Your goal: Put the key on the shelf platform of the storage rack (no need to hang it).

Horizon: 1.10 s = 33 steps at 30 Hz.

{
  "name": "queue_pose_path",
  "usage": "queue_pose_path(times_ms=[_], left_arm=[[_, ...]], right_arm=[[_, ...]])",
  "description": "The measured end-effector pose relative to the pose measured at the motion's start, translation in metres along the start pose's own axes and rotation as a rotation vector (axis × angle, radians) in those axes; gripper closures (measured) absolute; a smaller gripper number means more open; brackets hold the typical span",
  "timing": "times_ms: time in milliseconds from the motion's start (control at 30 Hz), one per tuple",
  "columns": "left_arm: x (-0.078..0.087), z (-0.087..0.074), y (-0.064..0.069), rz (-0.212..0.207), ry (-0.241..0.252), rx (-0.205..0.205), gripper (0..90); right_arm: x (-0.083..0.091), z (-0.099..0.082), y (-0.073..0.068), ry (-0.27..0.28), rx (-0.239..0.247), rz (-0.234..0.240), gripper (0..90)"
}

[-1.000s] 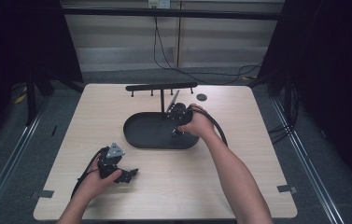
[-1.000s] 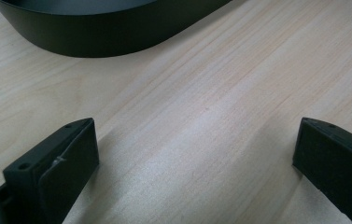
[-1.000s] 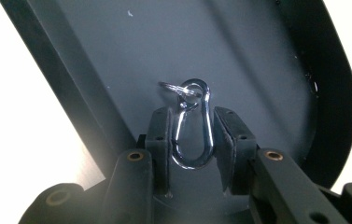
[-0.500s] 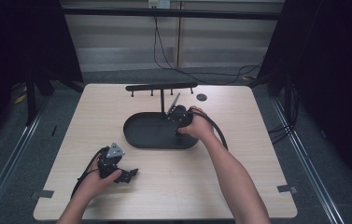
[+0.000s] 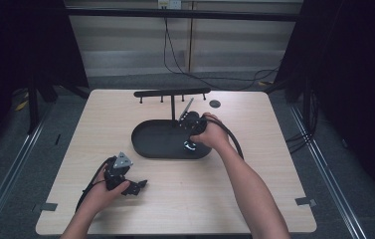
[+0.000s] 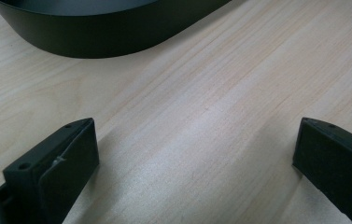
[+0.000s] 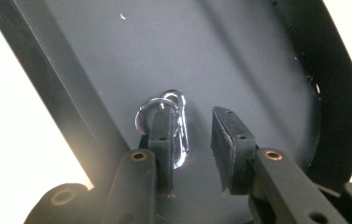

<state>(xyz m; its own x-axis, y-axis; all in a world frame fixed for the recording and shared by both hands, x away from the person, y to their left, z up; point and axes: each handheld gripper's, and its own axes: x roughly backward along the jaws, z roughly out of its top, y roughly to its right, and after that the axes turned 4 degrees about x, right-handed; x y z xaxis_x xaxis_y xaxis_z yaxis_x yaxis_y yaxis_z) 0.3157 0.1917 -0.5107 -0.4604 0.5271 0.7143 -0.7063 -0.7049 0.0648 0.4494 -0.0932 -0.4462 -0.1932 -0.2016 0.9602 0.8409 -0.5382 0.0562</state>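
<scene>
Little has shifted since the earlier frames: both hands sit where they were, and only the jaws of the right gripper (image 7: 192, 140) have just been opening a little, after nipping in. The carabiner (image 7: 176, 126), a small silver clip with a ring (image 7: 144, 114) on it, lies on the floor of the black oval tray (image 5: 147, 144), near the tray's right end. The left jaw of the right gripper stands just beside or against the clip, and the right jaw stands apart from it; a narrow gap shows between the pads, so the clip is not pinched. Whether the left pad actually touches the metal is hard to tell, since the jaw covers part of it.

The tray sits at the middle of the table (image 5: 274, 199). Behind it, toward the far edge, a black hook rack (image 5: 172, 93) on a post rises just beside the right hand, and a small dark disc (image 5: 215, 103) lies to the right of it. The left gripper (image 5: 134, 186) rests near the table's front-left corner, well apart from the tray, its jaws spread wide over bare wood.
</scene>
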Motion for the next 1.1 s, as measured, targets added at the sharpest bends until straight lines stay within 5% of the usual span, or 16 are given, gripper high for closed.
queue_pose_path(times_ms=[1100], left_arm=[[0.0, 0.0, 0.0, -0.003, 0.001, 0.006, 0.0]], right_arm=[[0.027, -0.026, -0.003, 0.047, -0.088, 0.011, 39.7]])
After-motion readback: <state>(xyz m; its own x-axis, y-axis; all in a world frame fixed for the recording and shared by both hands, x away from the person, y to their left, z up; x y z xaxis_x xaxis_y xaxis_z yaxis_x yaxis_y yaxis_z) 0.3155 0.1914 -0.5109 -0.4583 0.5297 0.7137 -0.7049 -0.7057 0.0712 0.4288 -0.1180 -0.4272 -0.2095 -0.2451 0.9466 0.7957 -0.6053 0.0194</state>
